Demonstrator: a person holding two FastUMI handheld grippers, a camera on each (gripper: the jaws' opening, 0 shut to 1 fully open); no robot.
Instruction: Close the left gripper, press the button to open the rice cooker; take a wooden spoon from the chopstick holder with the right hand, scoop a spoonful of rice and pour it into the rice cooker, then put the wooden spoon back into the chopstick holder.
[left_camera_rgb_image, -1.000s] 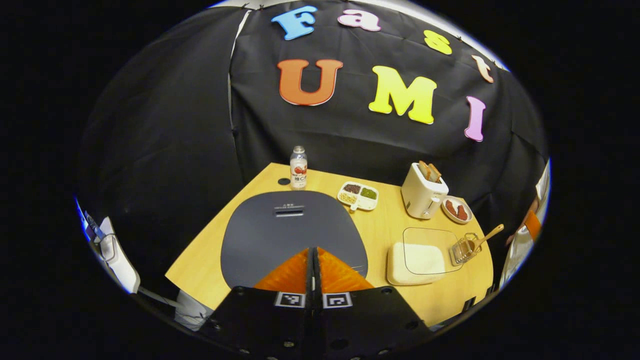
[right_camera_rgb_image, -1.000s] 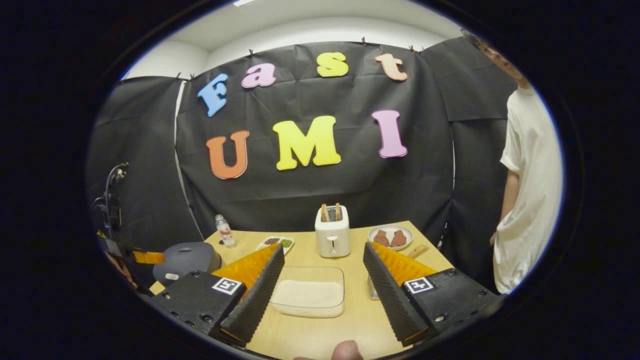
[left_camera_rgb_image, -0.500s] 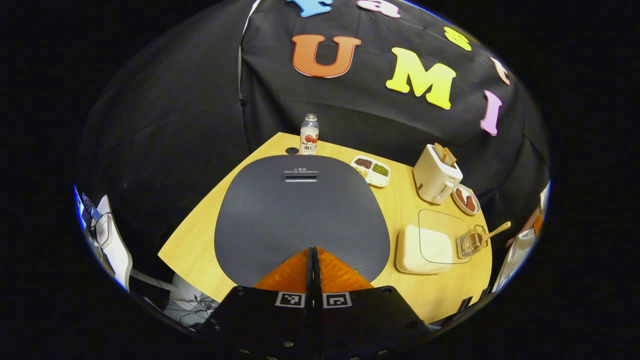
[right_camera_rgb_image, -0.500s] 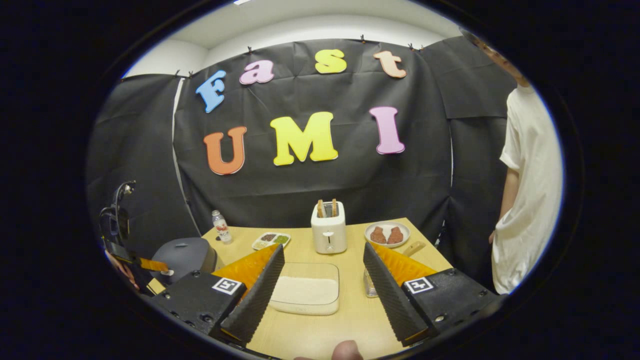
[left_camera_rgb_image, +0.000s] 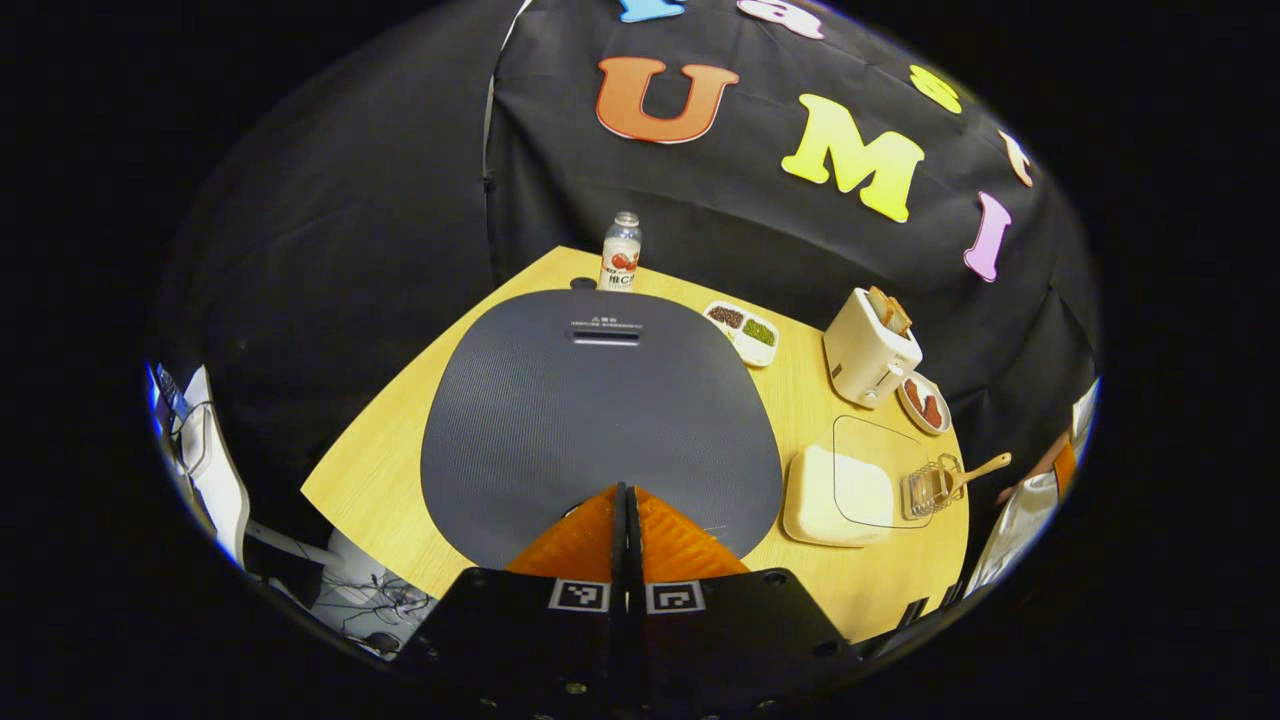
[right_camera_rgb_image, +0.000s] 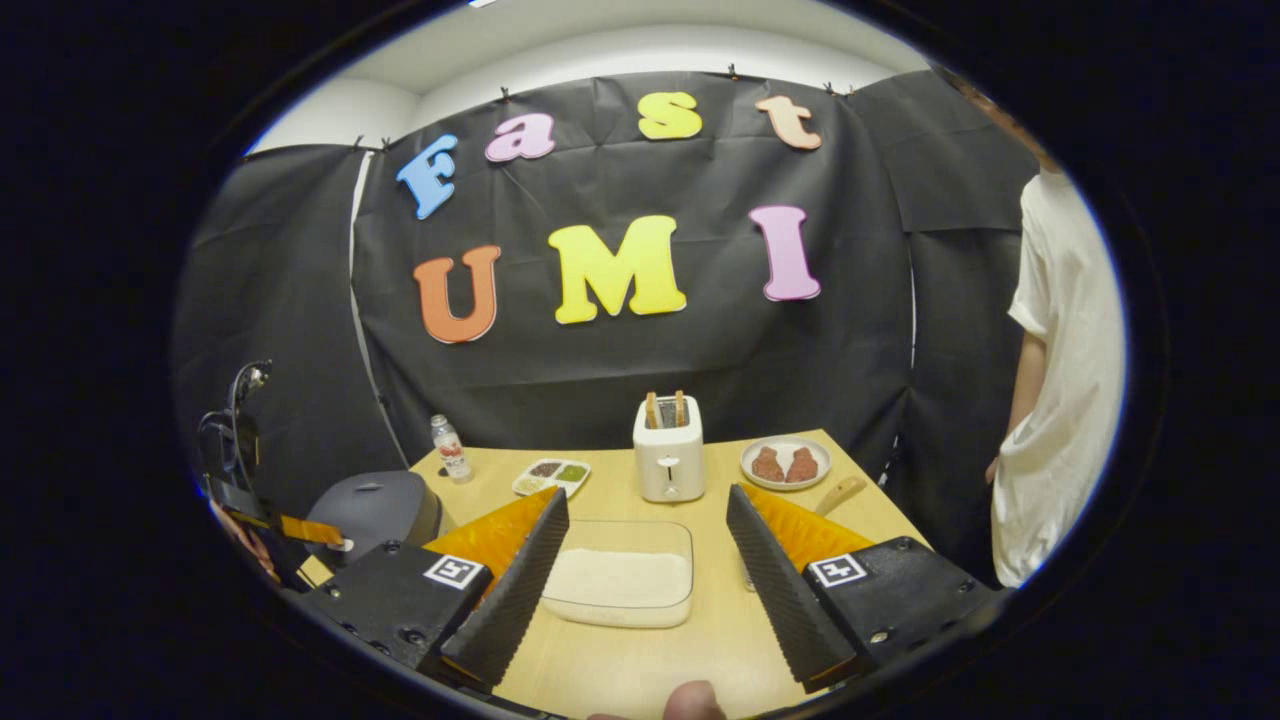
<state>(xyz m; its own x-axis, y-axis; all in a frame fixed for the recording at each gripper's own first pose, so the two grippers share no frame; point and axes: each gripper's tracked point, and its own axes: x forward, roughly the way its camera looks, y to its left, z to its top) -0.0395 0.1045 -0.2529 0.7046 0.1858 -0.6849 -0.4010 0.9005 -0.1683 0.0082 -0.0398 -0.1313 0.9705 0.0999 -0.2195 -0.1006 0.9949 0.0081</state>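
Rice cooker (left_camera_rgb_image: 600, 420) is sitting mid-frame on the counter (left_camera_rgb_image: 380, 480), lid down. Left tool (left_camera_rgb_image: 626, 500) is clenched empty over its front edge; I'd be pressing straight down on the button. Right tool (right_camera_rgb_image: 640, 560) is hanging released.

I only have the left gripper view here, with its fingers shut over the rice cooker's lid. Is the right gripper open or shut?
Observer: Open. In the right gripper view the right gripper has its fingers wide apart and holds nothing; the rice container lies beyond them.
Operator: Is the left gripper on the button?
Observer: Seen from the side, the left gripper has its tip at the front of the rice cooker, beside a small pale button. I cannot tell if they touch.
Operator: Anyone else in the booth?
Observer: A person in a white shirt stands past the table's right edge.
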